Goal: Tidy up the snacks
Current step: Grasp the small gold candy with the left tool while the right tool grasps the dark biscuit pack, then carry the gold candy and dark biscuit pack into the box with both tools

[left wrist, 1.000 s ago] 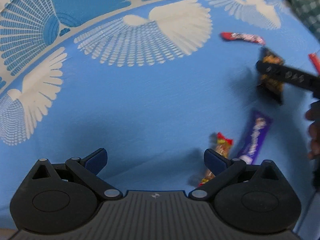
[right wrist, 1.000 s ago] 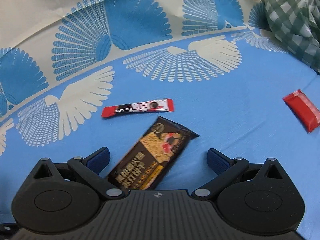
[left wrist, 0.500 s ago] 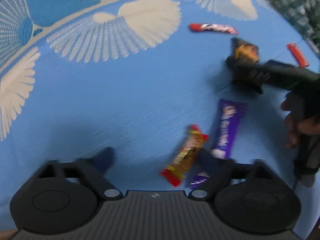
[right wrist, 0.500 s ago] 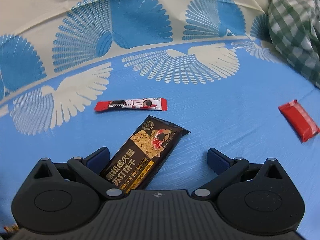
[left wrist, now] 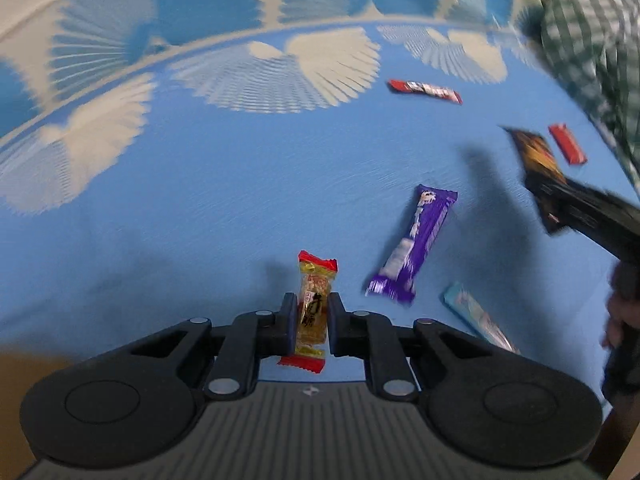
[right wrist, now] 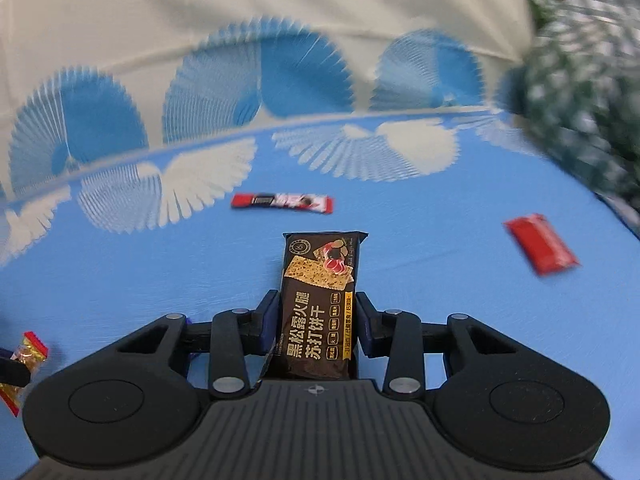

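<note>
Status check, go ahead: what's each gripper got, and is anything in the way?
Left gripper closing on yellow candy. Right gripper closing on dark cracker pack. Purple bar and red packets lie loose on the cloth; nothing blocking.

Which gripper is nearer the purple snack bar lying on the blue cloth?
Left. The left gripper, closing on a yellow candy, sits just beside the purple snack bar. The right gripper, gripping the dark cracker pack, hangs farther off.

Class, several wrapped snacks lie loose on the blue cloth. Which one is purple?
The purple bar, lying at a slant in the left wrist view. The other loose snacks are red: the long red stick and the small red packet.
</note>
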Demonstrator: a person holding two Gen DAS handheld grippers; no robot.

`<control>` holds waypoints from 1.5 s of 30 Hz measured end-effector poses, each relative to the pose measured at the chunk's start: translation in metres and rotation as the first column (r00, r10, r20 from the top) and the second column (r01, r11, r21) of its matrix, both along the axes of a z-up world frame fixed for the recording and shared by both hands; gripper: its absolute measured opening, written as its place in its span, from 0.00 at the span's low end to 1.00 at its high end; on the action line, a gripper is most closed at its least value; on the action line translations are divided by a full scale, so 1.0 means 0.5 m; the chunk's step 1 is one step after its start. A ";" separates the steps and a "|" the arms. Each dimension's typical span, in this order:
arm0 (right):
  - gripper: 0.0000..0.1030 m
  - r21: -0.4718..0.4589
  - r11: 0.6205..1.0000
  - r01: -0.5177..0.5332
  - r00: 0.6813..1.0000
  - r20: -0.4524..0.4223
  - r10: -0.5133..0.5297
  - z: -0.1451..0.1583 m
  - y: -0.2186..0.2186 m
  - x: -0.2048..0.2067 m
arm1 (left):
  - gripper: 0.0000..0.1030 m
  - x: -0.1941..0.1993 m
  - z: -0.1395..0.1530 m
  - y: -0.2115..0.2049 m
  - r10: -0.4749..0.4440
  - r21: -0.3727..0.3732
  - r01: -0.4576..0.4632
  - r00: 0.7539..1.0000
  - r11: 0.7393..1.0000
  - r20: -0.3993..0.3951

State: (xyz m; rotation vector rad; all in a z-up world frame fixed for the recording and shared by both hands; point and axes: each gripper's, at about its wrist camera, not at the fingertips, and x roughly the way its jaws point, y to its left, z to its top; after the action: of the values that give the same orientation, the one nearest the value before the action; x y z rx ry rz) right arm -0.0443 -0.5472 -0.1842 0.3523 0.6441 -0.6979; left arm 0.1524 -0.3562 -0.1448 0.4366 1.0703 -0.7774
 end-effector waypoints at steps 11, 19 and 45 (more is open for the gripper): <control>0.40 0.182 0.983 -0.015 0.993 0.117 -0.007 0.170 0.310 -0.273 | 0.16 -0.223 0.223 0.301 0.094 -0.109 -0.086 0.993 0.990 0.073; 0.40 0.205 0.952 -0.227 0.966 0.175 0.193 0.285 0.577 -0.328 | 0.16 -0.367 0.327 0.540 0.175 -0.145 -0.157 0.977 0.977 0.121; 0.40 0.054 0.846 -0.531 0.832 0.224 0.508 0.424 0.962 -0.409 | 0.16 -0.564 0.417 0.958 0.451 -0.272 -0.395 0.873 0.877 0.187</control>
State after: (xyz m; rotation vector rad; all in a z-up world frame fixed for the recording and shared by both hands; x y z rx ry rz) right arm -0.2487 -0.0662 0.0276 0.3279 0.5521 -0.0958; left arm -0.1294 0.1228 0.0639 0.0865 0.7928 -0.4273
